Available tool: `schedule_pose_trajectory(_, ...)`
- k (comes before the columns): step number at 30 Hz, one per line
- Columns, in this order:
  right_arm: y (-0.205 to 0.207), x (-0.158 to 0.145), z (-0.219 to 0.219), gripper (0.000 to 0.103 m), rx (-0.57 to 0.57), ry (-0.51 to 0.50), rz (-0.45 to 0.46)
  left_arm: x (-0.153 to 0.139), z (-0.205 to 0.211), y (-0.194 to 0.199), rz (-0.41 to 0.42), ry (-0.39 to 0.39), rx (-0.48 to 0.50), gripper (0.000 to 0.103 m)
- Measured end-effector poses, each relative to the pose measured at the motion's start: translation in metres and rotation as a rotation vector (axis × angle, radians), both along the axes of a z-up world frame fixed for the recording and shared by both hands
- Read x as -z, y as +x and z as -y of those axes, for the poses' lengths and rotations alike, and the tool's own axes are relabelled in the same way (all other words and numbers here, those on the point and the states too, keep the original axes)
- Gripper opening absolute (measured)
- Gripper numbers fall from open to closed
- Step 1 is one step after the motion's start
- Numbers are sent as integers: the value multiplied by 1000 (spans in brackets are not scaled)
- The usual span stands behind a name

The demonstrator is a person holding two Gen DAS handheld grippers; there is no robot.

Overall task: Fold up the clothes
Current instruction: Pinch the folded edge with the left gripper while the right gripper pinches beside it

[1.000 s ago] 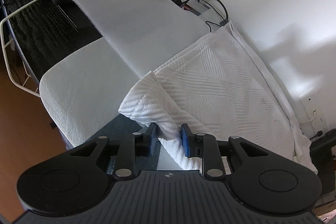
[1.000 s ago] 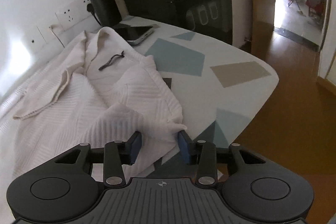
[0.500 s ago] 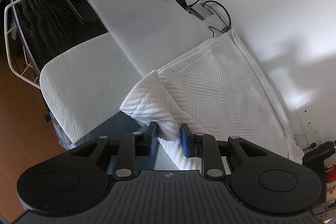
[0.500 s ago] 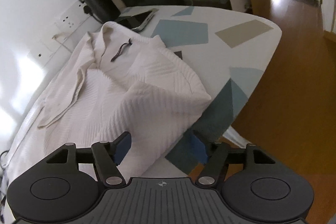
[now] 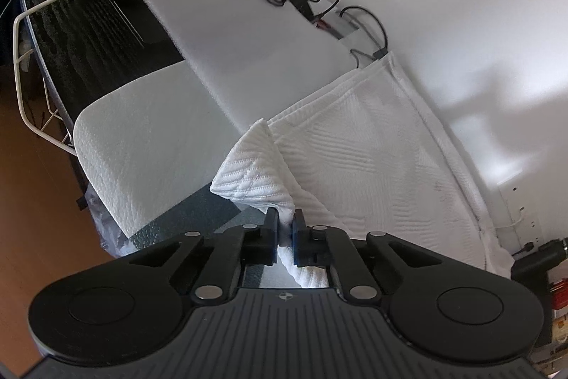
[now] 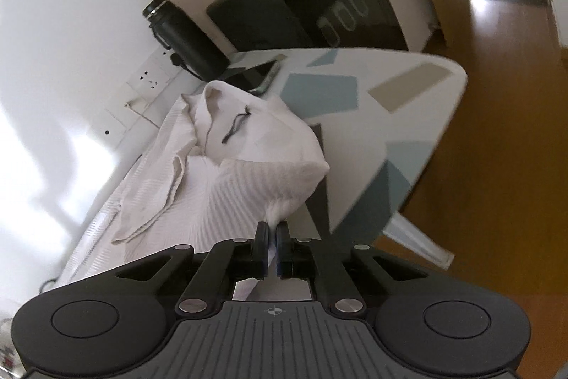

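**Garment gripped at two points, lift for first fold**

Garment (image 6: 227, 187), white textured knit, lies on the patterned table (image 6: 408, 84) against the wall, collar end near the black flask (image 6: 184, 38). Left gripper (image 5: 284, 219) has its jaws nearly closed on a raised corner of the cloth. Right gripper (image 6: 270, 229) likewise pinches a bunched edge near the table's front edge. Judged step: both grasps made, fold beginning. Next move calls for raising both corners evenly and carrying them across toward the wall side without slipping.

Patterned table (image 6: 419, 87): white garment (image 6: 227, 187), phone (image 6: 264, 79), flask (image 6: 184, 38).
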State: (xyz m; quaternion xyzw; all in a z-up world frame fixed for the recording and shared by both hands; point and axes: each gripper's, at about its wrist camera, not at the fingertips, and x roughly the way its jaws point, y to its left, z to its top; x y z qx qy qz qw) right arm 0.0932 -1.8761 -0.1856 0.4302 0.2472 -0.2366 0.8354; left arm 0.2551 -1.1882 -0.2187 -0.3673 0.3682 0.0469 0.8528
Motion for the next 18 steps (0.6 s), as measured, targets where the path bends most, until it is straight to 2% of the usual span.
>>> schedule_pose_trajectory(2, 2, 6, 2, 6, 20, 29, 3, 0, -2, -2, 15, -15, -5, 6)
schedule_pose_trajectory(3, 4, 9, 2, 11, 27, 36, 8, 0, -3, -2, 19, -24, -7, 6)
schedule_pose_trajectory(4, 7, 12, 3, 21, 19, 32, 13, 0, -4, -3, 21, -32, -10, 6)
schedule_pose_trajectory(6, 14, 18, 5, 28, 5, 32, 6, 0, -5, -2, 22, -44, -16, 5)
schedule_pose_trajectory(11, 21, 31, 10, 25, 23, 71, 10, -3, -4, 0, 36, -60, -28, 5)
schedule_pose_trajectory(13, 20, 29, 13, 6, 34, 95, 27, -3, -6, 0, 30, -84, -39, 5)
schedule_pose_trajectory(15, 19, 25, 15, 5, 37, 109, 48, -3, -7, 0, 31, -94, -51, 5)
schedule_pose_trajectory(18, 17, 9, 14, 4, 14, 75, 80, -7, -5, -3, 43, -80, -56, 5)
